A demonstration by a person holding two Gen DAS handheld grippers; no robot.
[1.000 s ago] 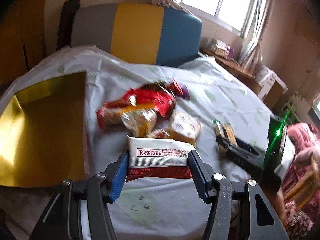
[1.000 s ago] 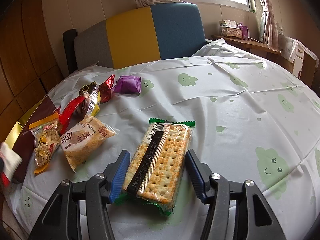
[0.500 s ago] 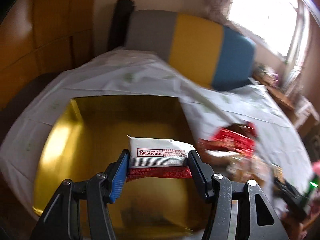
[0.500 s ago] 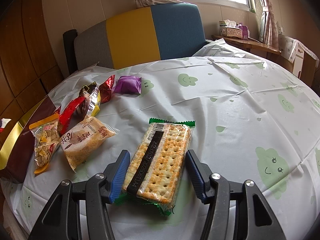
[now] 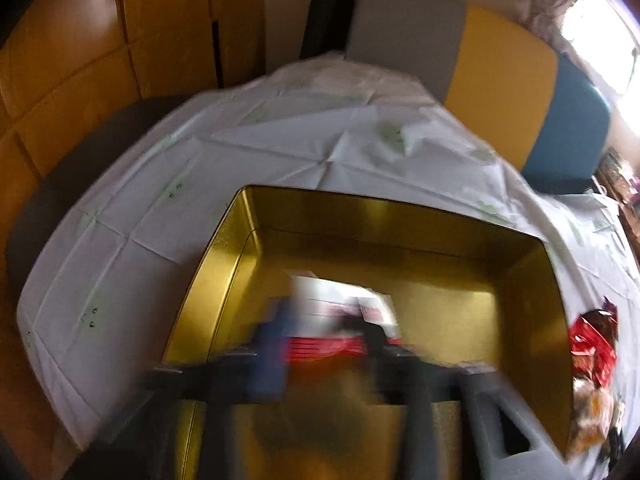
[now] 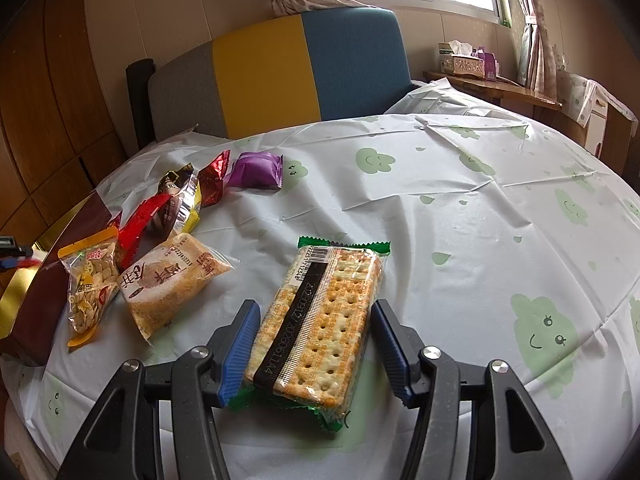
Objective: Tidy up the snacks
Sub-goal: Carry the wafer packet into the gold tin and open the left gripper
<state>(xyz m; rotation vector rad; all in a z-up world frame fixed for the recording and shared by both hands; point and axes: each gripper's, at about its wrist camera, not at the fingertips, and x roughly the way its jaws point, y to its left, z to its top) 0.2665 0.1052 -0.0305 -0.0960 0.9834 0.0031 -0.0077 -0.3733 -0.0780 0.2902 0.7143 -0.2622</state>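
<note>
Straddling the cracker pack, the right gripper has its blue pads apart, one on each long side of the pack; the left pad looks to touch or nearly touch the wrapper, while a clear gap shows at the right pad. The pack lies flat on the tablecloth with its long axis running straight away from the fingers, green crimped end farthest out, so a plain squeeze across its narrow width should take it.

Beyond and to the left lie the other loose snacks: a rice-cake bag, a seed packet, red and foil wrappers and a purple packet. Farther left again is the dark outer wall of the gold box.

The left gripper is heavily blurred. A white-and-red packet sits between its fingers, over the open gold interior of the box, but whether the fingers are clamped on it or parting I cannot tell. My judgement is that this packet is about to land in the box, and the cracker pack, nearer the right hand, must then travel leftward to join it.
</note>
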